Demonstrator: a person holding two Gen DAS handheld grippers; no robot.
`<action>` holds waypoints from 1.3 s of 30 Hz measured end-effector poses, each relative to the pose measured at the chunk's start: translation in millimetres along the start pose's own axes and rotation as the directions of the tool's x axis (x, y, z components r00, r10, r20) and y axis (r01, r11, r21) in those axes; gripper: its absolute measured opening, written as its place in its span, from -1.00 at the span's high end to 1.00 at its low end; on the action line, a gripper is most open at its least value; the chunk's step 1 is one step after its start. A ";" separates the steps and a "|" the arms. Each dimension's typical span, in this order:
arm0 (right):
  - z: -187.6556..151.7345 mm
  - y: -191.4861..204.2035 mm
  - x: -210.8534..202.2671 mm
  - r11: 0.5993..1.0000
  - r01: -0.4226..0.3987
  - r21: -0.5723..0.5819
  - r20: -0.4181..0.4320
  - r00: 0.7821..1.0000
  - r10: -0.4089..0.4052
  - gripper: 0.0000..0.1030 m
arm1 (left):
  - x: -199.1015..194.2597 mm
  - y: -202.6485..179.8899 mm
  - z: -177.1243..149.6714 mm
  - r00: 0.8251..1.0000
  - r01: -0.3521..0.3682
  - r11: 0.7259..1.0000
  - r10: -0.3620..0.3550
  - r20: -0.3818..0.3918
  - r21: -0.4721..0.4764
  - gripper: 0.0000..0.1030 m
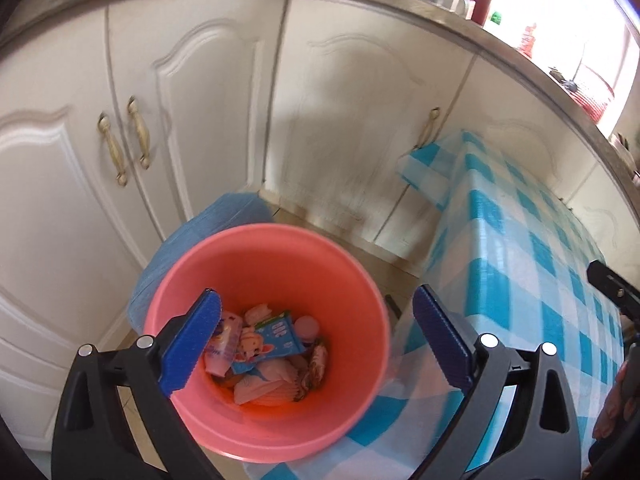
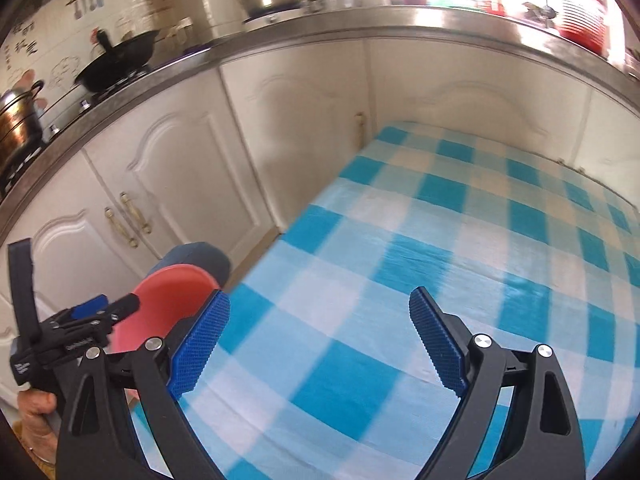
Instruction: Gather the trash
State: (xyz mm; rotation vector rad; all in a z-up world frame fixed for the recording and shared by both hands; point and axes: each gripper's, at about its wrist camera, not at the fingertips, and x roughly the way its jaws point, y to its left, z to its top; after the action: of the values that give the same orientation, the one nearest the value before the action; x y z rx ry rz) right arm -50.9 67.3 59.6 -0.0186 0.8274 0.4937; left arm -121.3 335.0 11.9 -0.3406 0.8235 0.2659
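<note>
My left gripper (image 1: 316,340) spread, empty, above pink bucket (image 1: 360,412) holding wrappers (image 1: 276,336); my right gripper (image 2: 320,344) spread over checked tablecloth (image 2: 460,232).

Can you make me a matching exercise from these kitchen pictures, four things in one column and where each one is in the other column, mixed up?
Things:
1. round pink plastic bucket
2. crumpled wrappers and packets
3. blue-and-white checked tablecloth
4. black wok

Places:
A. on the stove on the counter
B. spread over the table
C. on the floor beside the table, in front of the white cabinets
D. at the bottom of the bucket

Pairs: 1-C, 2-D, 3-B, 4-A
</note>
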 end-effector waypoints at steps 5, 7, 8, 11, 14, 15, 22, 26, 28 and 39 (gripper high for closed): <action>-14.5 -46.9 -16.3 0.993 0.084 0.081 0.007 0.996 -0.085 -0.78 | -12.3 -46.3 3.1 0.998 0.039 0.995 -0.042 0.036 0.091 -0.89; -18.7 -67.4 -25.1 0.986 0.118 0.119 0.010 0.993 -0.120 -0.79 | -17.7 -65.5 3.1 0.997 0.048 0.990 -0.055 0.049 0.134 -0.90; -20.9 -78.5 -31.0 0.981 0.133 0.140 0.014 0.991 -0.137 -0.79 | -20.1 -78.0 2.7 0.997 0.049 0.986 -0.058 0.055 0.161 -0.91; -26.2 -105.2 -46.8 0.965 0.190 0.183 0.027 0.980 -0.198 -0.79 | -25.5 -109.1 1.3 0.994 0.079 0.973 -0.092 0.053 0.215 -0.91; -31.5 -127.8 -65.5 0.947 0.215 0.239 0.046 0.971 -0.233 -0.79 | -32.3 -140.0 -0.2 0.989 0.124 0.960 -0.140 0.047 0.251 -0.91; -32.8 -133.5 -70.8 0.942 0.225 0.250 0.051 0.968 -0.245 -0.79 | -33.9 -148.1 -0.7 0.988 0.136 0.956 -0.152 0.042 0.258 -0.91; -43.5 -169.3 -115.3 0.901 0.295 0.317 0.106 0.933 -0.343 -0.80 | -49.2 -212.3 -2.5 0.973 0.205 0.923 -0.228 0.031 0.325 -0.91; -49.7 -188.8 -144.1 0.873 0.335 0.354 0.141 0.904 -0.404 -0.80 | -62.7 -252.0 -4.8 0.963 0.230 0.897 -0.267 0.046 0.377 -0.92; -52.4 -196.0 -157.5 0.859 0.356 0.367 0.159 0.886 -0.436 -0.80 | -68.8 -268.8 -6.1 0.956 0.245 0.885 -0.288 0.050 0.396 -0.92; -70.9 -221.4 -227.5 0.773 0.473 0.423 0.232 0.768 -0.597 -0.80 | -87.8 -342.4 -21.4 0.922 0.325 0.818 -0.386 0.034 0.475 -0.92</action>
State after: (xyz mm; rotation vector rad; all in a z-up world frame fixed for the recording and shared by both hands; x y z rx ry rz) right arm -135.6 -237.7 134.2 0.1461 0.5005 -0.2109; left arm -69.6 5.2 130.1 -0.0212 0.6530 -0.2621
